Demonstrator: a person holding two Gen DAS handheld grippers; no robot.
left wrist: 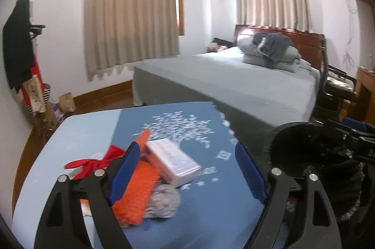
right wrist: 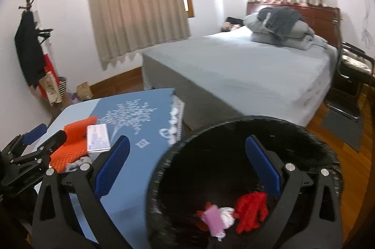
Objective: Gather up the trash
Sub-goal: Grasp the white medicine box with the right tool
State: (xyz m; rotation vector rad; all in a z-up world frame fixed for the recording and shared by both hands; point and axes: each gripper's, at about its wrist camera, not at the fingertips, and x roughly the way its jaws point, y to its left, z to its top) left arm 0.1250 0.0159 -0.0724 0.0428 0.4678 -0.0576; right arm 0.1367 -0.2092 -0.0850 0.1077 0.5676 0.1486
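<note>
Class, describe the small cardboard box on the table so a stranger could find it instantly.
Start at the blue tablecloth with a white tree print beside the bed. Near the tree lies a trash pile; the white rectangular cardboard box rests atop orange mesh, the only hard-edged item.

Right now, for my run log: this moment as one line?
left claw: open over table trash | right claw: open over bin | box, orange mesh uncollected

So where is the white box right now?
The white box lies on the blue table, resting on the orange mesh beside the crumpled grey wad, between the left gripper fingers in the left wrist view.
</note>
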